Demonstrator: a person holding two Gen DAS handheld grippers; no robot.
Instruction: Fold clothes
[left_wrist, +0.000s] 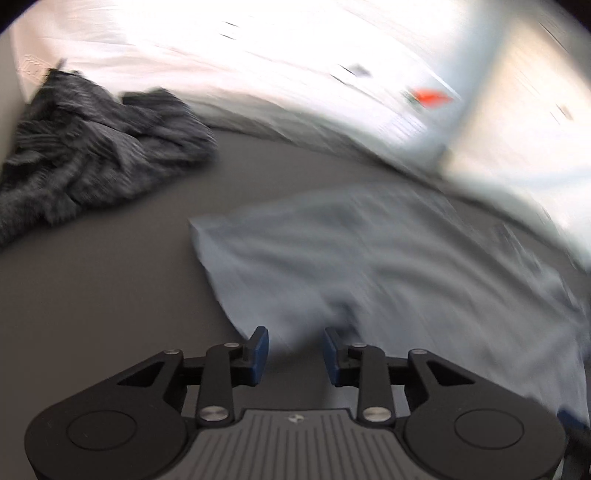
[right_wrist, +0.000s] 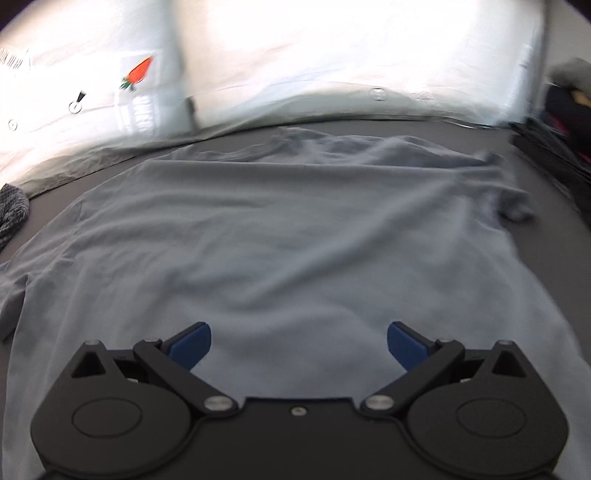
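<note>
Blue-grey jersey is lying spread in front of me: a T-shirt (right_wrist: 280, 236), soft and matte, is resting flat on the dark grey surface (left_wrist: 110, 280), which I am taking for a tabletop though I cannot tell for sure. Its cloth is rippling in long shallow creases that are running diagonally toward the far right, where one sleeve (right_wrist: 513, 203) is bunching into a small dark knot. My right tongs (right_wrist: 299, 341) are hovering over the near part of the shirt with the blue pads standing wide apart and nothing between them. My left tongs (left_wrist: 295, 352) are sitting at the shirt's near-left edge, narrowly parted, with cloth showing below the gap; I am judging them empty, since neither pad seems to be pressing on fabric, though the blur is making that hard to confirm. Well apart to the left, a dark striped knit garment (left_wrist: 92, 155) is lying in a rumpled heap, fuzzy and ribbed. White bedding or sheeting (right_wrist: 332, 66) is glowing behind the shirt, one piece of it bearing a small red carrot print (right_wrist: 138, 72). I am thinking the risks lie in the cloth's limpness: thin knit like this is likely to slide or drag under a pinch, so grabbing only one layer, or grabbing unevenly between my two hands, could be skewing the fold. The crumpled right sleeve could be getting trapped inside and leaving a lump, and the existing creases could be setting into the fold unless smoothed first.
</note>
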